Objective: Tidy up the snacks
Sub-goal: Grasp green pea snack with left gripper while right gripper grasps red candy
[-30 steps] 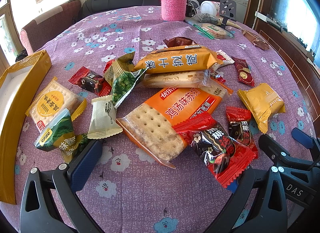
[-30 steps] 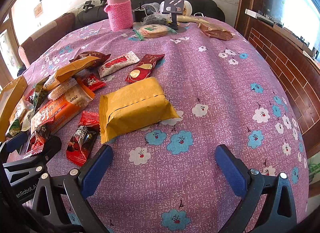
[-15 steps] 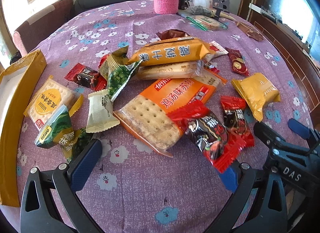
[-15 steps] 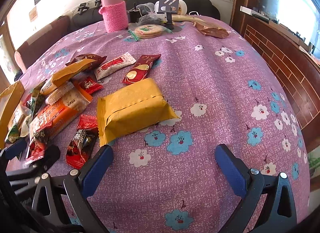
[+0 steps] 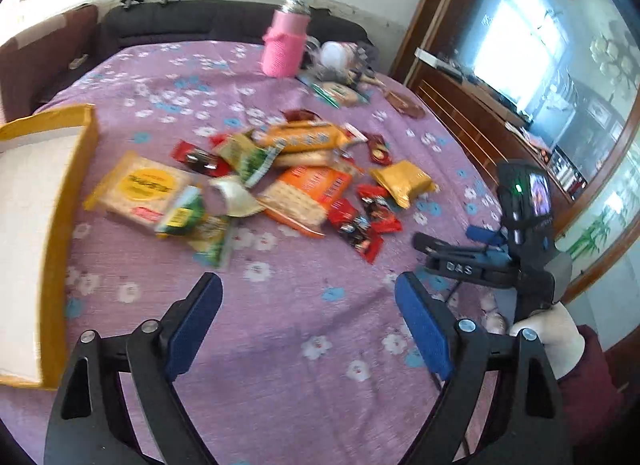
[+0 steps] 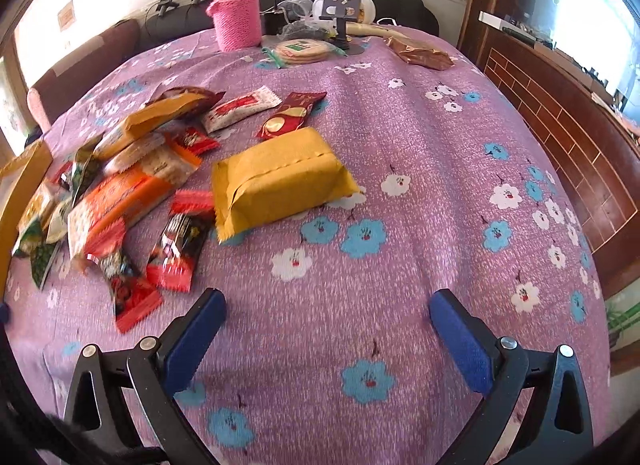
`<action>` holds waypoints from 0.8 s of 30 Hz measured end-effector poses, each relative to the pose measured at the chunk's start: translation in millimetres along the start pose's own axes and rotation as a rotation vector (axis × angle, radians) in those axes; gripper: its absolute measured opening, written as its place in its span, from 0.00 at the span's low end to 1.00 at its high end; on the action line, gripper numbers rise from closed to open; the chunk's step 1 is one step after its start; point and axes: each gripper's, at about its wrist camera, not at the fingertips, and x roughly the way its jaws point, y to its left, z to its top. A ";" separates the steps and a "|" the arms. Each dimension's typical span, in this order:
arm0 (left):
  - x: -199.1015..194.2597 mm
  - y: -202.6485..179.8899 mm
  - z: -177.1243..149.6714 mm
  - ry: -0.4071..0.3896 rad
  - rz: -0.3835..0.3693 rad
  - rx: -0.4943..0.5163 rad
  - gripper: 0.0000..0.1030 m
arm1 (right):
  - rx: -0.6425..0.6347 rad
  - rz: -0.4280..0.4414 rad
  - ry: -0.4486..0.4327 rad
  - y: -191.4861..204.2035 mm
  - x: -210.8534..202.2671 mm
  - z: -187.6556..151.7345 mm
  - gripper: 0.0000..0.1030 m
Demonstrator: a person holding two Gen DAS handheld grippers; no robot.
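- Left wrist view: your left gripper [image 5: 308, 325] hangs over bare purple floral cloth on the desk [image 5: 280, 405], its jaws wide but closing, with nothing between them.
- The snack pile [image 5: 288, 185] lies beyond it, mid-desk: crinkly foil and plastic sachets, flat cracker packs, all slippery and overlapping. The yellow cardboard box [image 5: 76, 201] sits at the left edge, open, with a white floor.
- The picture is smeared. If you close now you catch only cloth, and a bunched cloth would drag the whole pile.
- Your right gripper [image 5: 452, 249] shows at the right, near the red candy wrappers [image 5: 360, 225]. Both tools reaching for the same corner could knock together.
- Right wrist view: the right gripper [image 6: 328, 329] has its jaws spread, holding nothing, above the cloth.
- The yellow paper-wrapped packet [image 6: 276, 181] lies just beyond, a soft pillow-shaped block with a crimped seam; the wrap may slide or crumple in a shallow pinch.
- Left of it, the red candy wrappers [image 6: 172, 249] overlap, so lifting one may flick its neighbour.
- Far off stands the pink knit-sleeved flask [image 6: 236, 13], tall and tippable.
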 end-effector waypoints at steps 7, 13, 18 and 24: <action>-36.5 80.6 -6.9 -0.087 0.071 -0.133 0.86 | -0.098 0.217 -0.123 35.6 -46.9 -5.5 0.81; -25.2 69.7 -8.0 -0.046 -0.001 -0.089 0.67 | -0.231 0.277 -0.086 95.2 -22.7 6.6 0.55; -5.7 59.5 10.9 -0.014 -0.001 -0.086 0.67 | -0.240 0.279 -0.090 107.3 -16.7 6.9 0.25; 40.3 44.3 24.2 0.042 0.034 -0.042 0.67 | -0.163 0.351 -0.101 90.3 -9.9 9.3 0.25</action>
